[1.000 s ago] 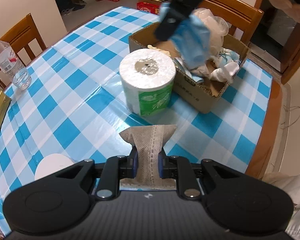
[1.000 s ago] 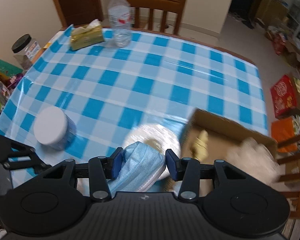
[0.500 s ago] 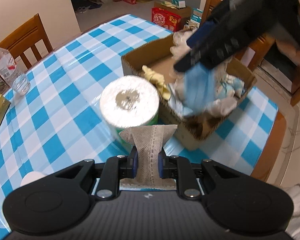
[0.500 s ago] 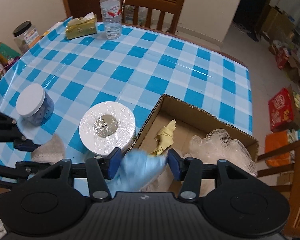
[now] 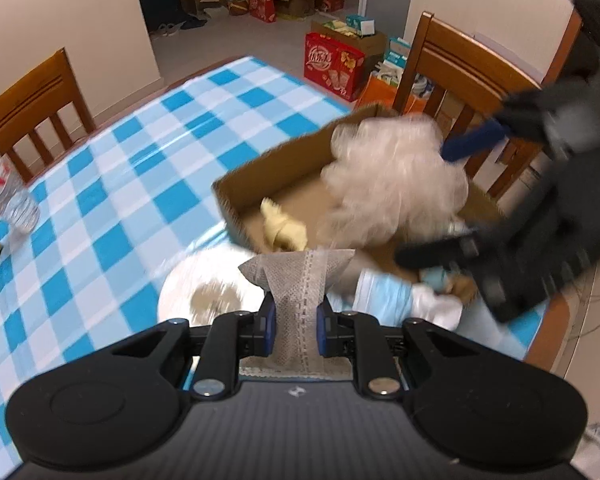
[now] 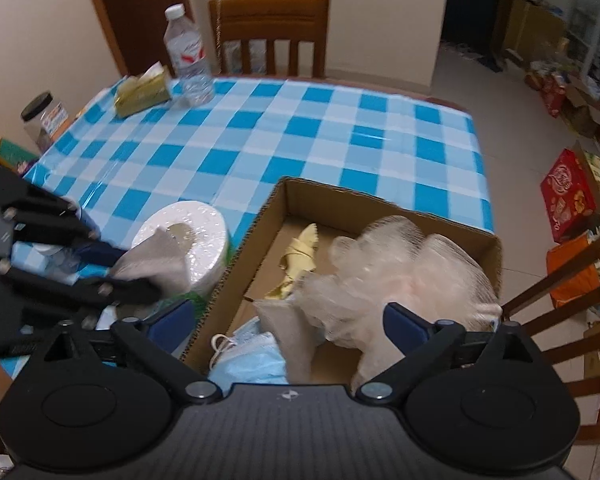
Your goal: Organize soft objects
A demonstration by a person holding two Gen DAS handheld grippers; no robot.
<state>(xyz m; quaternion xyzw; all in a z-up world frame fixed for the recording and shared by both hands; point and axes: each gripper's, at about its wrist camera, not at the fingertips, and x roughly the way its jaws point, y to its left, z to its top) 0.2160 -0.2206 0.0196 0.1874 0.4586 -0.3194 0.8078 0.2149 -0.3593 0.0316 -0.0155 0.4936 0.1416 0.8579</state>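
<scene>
My left gripper (image 5: pixel 296 324) is shut on a grey cloth (image 5: pixel 296 280) with a lace stripe, held above a white paper roll (image 5: pixel 204 292). It also shows in the right wrist view (image 6: pixel 128 276), cloth (image 6: pixel 156 260) over the roll (image 6: pixel 192 236). My right gripper (image 6: pixel 288 320) is open over the cardboard box (image 6: pixel 380 200). In the box lie a blue face mask (image 6: pixel 252 364), a white mesh sponge (image 6: pixel 400 268), a yellow cloth (image 6: pixel 300 256) and a grey cloth (image 6: pixel 288 332). The right gripper (image 5: pixel 464 204) shows blurred over the box (image 5: pixel 268 172).
A water bottle (image 6: pixel 188 60), a gold tissue pack (image 6: pixel 140 88) and a dark-lidded jar (image 6: pixel 44 120) stand at the table's far left. Wooden chairs (image 6: pixel 272 32) stand around the checked table (image 6: pixel 300 128). Boxes (image 6: pixel 568 192) lie on the floor to the right.
My right gripper opened and let the blue mask drop into the box. My left gripper moved with the grey cloth over the paper roll, nearer the box.
</scene>
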